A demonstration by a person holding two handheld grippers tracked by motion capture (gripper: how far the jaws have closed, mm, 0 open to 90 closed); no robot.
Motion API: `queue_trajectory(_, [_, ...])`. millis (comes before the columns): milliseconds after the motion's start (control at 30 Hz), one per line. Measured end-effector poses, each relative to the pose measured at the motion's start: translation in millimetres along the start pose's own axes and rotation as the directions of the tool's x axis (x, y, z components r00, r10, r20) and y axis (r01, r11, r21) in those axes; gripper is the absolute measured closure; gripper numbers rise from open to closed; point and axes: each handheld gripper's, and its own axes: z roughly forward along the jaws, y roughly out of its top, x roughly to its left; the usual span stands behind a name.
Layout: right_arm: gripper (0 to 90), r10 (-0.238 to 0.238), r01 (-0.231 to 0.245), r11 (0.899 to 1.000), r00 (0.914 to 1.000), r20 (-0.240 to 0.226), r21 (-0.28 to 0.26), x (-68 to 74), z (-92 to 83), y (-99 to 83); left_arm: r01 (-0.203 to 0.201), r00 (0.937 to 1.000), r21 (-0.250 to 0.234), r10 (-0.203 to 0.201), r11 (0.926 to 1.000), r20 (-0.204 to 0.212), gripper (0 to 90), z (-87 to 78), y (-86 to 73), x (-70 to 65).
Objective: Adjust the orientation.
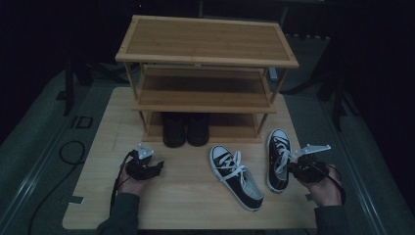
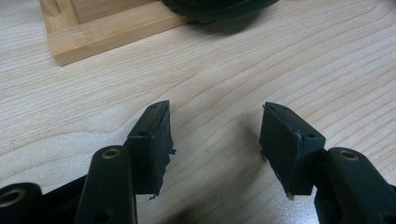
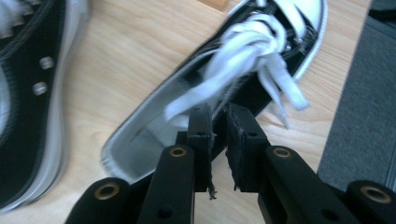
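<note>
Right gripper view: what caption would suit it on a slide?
Right claw nearly closed at the collar of a black-and-white sneaker on the wooden table.

Overhead view, two close tabletop (image 1: 195, 196) views

A pale wooden table (image 1: 186, 196) stood in a dim room, carrying a three-tier bamboo shoe rack (image 1: 205, 54). Grey floor (image 1: 29, 161) surrounded it; beyond lay darkness.
</note>
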Motion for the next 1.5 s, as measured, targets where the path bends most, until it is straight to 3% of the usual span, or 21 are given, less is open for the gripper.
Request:
queue_trajectory(133, [76.5, 0.043, -0.043, 0.999, 0.9989, 0.019, 0.0, -6.5, 7.6, 1.4, 0.0, 1.0, 0.0, 0.0, 1.0, 0.0, 43.8, 0.0, 0.0, 0.0])
queue_trajectory(367, [67.9, 0.065, -0.065, 0.998, 0.9979, -0.007, -0.009, -5.3, 15.4, 9.2, 0.0, 1.0, 0.0, 0.0, 1.0, 0.0, 43.8, 0.0, 0.0, 0.0])
queue_trajectory(567, [67.0, 0.098, -0.1, 0.994, 0.9938, 0.052, 0.038, -5.1, 32.2, 14.8, -0.001, 1.0, 0.0, 0.001, 1.0, 0.001, 43.8, 0.0, 0.0, 0.1])
queue_trajectory(767, [67.4, 0.157, -0.16, 0.986, 0.9837, 0.088, 0.037, -9.4, 46.1, 19.4, -0.001, 1.0, 0.0, 0.001, 1.0, 0.001, 43.8, 0.0, 0.0, 0.1])
queue_trajectory(933, [71.3, 0.159, -0.164, 0.986, 0.9817, 0.105, 0.041, -9.3, 54.2, 21.7, -0.001, 1.0, 0.0, 0.001, 1.0, 0.0, 43.8, 0.0, 0.0, 0.1])
queue_trajectory(1067, [83.5, 0.164, -0.17, 0.985, 0.9793, 0.118, 0.04, -8.9, 56.6, 20.9, -0.001, 1.0, 0.0, 0.001, 1.0, 0.001, 43.8, 0.0, 0.0, 0.2])
queue_trajectory(1200, [85.3, 0.162, -0.169, 0.985, 0.9752, 0.151, 0.028, -8.1, 51.0, 18.3, -0.002, 1.0, 0.0, 0.002, 1.0, 0.001, 43.8, 0.0, 0.0, 0.3])
queue_trajectory(1500, [85.8, 0.119, -0.122, 0.993, 0.9797, 0.161, 0.004, -3.4, 38.7, 11.0, 0.0, 1.0, -0.001, 0.0, 1.0, 0.0, 43.8, 0.2, 0.0, 0.1])
